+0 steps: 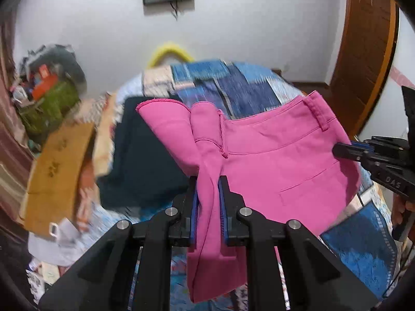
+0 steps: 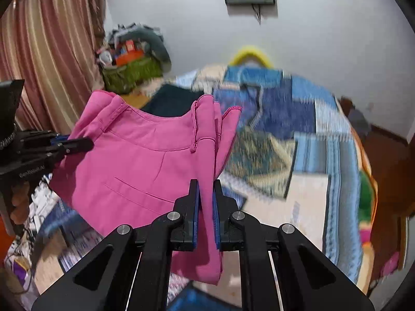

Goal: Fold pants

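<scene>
The pink pants (image 1: 272, 160) hang in the air above the bed, stretched between both grippers. My left gripper (image 1: 208, 181) is shut on a bunched fold of the pink cloth, which drapes down between its fingers. My right gripper (image 2: 206, 185) is shut on the other side of the pants (image 2: 145, 160), cloth hanging through its jaws. Each gripper shows in the other's view: the right one (image 1: 345, 151) at the waistband edge, the left one (image 2: 80, 145) likewise. The waistband with belt loops faces up.
A bed with a blue patchwork cover (image 2: 298, 134) lies below. A dark folded garment (image 1: 145, 155) rests on it. A green basket of clutter (image 2: 129, 72) stands by the striped curtain (image 2: 46, 51). A wooden door (image 1: 363, 51) is at right.
</scene>
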Tool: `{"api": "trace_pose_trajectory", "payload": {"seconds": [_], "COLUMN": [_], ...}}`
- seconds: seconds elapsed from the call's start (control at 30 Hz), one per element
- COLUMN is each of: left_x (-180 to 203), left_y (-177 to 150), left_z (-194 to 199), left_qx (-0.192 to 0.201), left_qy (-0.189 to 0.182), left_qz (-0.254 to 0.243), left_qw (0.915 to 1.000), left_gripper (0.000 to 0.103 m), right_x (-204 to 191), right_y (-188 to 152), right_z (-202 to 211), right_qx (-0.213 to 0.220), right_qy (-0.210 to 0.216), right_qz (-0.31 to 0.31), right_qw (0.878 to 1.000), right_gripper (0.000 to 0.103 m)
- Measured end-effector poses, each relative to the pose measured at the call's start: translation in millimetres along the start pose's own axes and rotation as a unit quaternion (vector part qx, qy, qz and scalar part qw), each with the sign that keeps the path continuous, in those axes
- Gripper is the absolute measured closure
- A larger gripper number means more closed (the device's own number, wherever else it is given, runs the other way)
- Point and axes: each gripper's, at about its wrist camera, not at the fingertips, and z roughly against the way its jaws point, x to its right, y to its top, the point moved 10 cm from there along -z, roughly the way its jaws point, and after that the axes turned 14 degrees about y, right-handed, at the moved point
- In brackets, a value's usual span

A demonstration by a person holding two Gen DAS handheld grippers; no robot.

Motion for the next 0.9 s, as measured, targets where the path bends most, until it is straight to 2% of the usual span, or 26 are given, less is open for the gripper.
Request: {"api": "trace_pose_trajectory", "payload": {"seconds": [0.1,0.3,0.67,0.9], "left_x": [-18.6,-54.2,-128.3,-154.3], "left_y": [17.7,35.4,52.2,30.8], "left_z": [2.3,-13.5,-101.6,-176.4], "left_qx": [0.027,0.04,0.01,-0.023], "left_qy": [0.018,0.045,0.106,0.128], "left_qz": [0.019,0.042,0.069,0.067], "left_qw": [0.9993,0.9973,0.9919,0.9893], "left_gripper": [0.088,0.088,0.088,0.088], "right_x": [-7.6,-18.8,-30.5,-26.9], "right_y": [24.5,58.0,96.5,93.3], "right_z": [0.8,-24.4,-116.0,-177.0], "right_qx": [0.023,0.036,0.025,0.01], "right_qy": [0.004,0.007,0.015,0.024], "right_qz": [0.009,0.024,0.024,-0.005], "right_qw": [1.0,0.999,0.999,1.0], "right_gripper": [0.095,0.095,0.095,0.095]}}
